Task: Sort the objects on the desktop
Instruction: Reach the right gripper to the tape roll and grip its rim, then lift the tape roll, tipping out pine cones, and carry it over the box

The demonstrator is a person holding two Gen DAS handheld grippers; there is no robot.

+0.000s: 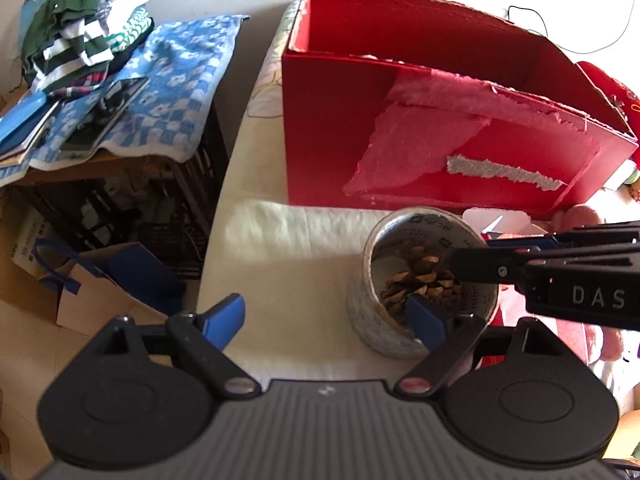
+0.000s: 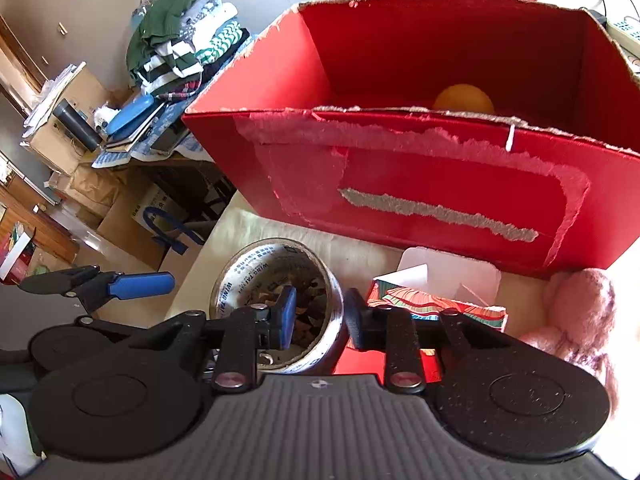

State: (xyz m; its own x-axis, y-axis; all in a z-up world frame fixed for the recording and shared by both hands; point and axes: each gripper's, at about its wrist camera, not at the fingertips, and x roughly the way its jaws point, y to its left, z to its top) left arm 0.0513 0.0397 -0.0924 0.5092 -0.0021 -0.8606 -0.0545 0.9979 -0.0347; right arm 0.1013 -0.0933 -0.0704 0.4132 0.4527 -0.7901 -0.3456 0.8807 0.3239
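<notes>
A roll of clear packing tape (image 1: 424,280) stands on the table with a brown pine cone (image 1: 420,280) inside its ring. It also shows in the right wrist view (image 2: 280,304). My left gripper (image 1: 324,316) is open; its right finger reaches inside the ring, its left finger is off to the left. My right gripper (image 2: 320,316) straddles the roll's right wall, one finger inside and one outside, close on it. A big red cardboard box (image 1: 420,120) stands behind, with an orange ball (image 2: 464,98) inside.
A small patterned box (image 2: 436,304) and a pink plush toy (image 2: 576,312) lie right of the roll. The table edge (image 1: 216,240) drops off on the left to a black crate (image 1: 140,200) with folded clothes and a blue towel, and boxes on the floor.
</notes>
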